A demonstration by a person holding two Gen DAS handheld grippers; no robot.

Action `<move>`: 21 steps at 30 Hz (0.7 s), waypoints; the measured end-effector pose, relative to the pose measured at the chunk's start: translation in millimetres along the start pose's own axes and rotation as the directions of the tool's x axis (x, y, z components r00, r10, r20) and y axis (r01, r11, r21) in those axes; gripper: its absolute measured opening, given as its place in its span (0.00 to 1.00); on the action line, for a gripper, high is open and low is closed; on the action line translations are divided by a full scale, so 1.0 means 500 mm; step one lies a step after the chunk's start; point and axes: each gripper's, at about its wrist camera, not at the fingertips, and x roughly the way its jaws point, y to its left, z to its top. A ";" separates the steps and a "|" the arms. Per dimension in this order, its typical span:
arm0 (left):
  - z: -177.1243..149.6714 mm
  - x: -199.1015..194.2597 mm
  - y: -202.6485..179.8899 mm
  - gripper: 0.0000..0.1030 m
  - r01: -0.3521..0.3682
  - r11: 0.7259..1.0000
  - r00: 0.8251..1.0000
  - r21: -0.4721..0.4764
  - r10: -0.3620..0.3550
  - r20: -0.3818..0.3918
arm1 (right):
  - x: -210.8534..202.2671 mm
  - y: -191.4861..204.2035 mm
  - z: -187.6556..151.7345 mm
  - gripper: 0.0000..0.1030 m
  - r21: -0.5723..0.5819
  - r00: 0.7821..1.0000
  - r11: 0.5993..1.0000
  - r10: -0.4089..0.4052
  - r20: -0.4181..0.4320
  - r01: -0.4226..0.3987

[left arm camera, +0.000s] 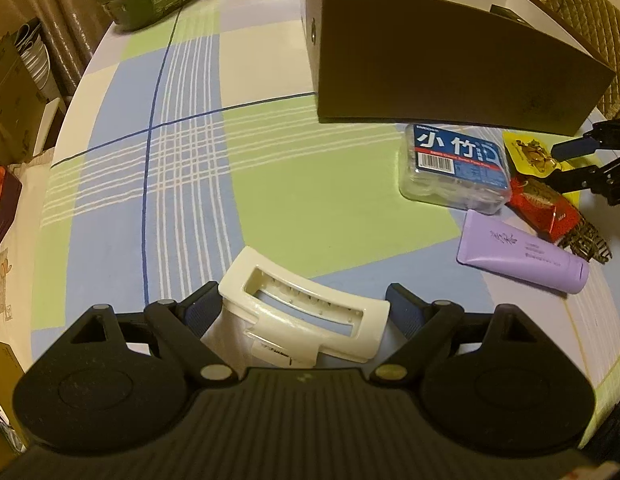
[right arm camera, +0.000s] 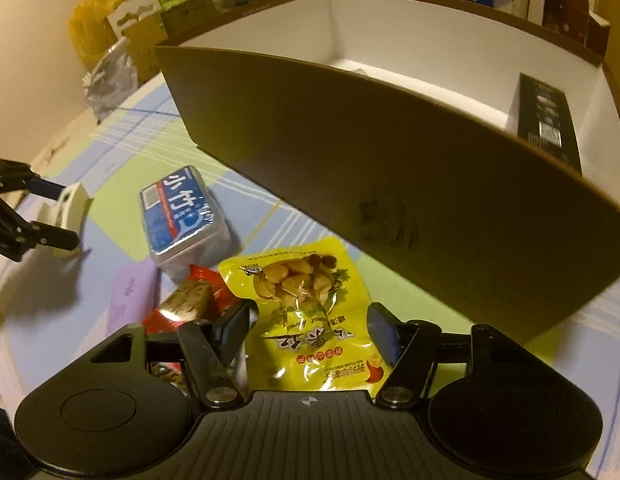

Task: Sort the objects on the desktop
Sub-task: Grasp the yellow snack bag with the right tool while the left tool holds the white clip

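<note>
White hair clip (left arm camera: 305,312) btwn left jaws, untouched

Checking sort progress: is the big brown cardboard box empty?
No. The brown cardboard box is open-topped and holds one black carton against its white inner wall.

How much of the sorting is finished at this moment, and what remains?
Done: one black box already lies inside the big brown box. In hand: the left claw straddles the white clip; the right claw straddles the yellow snack pouch. Left: floss box, purple tube, red packet.
</note>
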 end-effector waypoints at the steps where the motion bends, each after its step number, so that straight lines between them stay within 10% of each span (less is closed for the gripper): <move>1: 0.001 0.001 0.001 0.84 0.001 1.000 1.000 -0.002 -0.001 0.000 | 0.000 0.004 0.003 0.60 -0.016 1.000 1.000 -0.020 -0.003 0.020; 11: 0.008 0.007 0.011 0.84 0.010 1.000 1.000 -0.004 -0.010 0.004 | 0.032 -0.001 0.020 0.72 -0.094 0.999 0.995 -0.036 -0.021 0.034; 21: 0.017 0.012 0.013 0.84 0.022 1.000 1.000 0.008 -0.022 0.009 | -0.007 0.005 0.012 0.50 -0.036 0.999 0.998 -0.052 0.008 0.053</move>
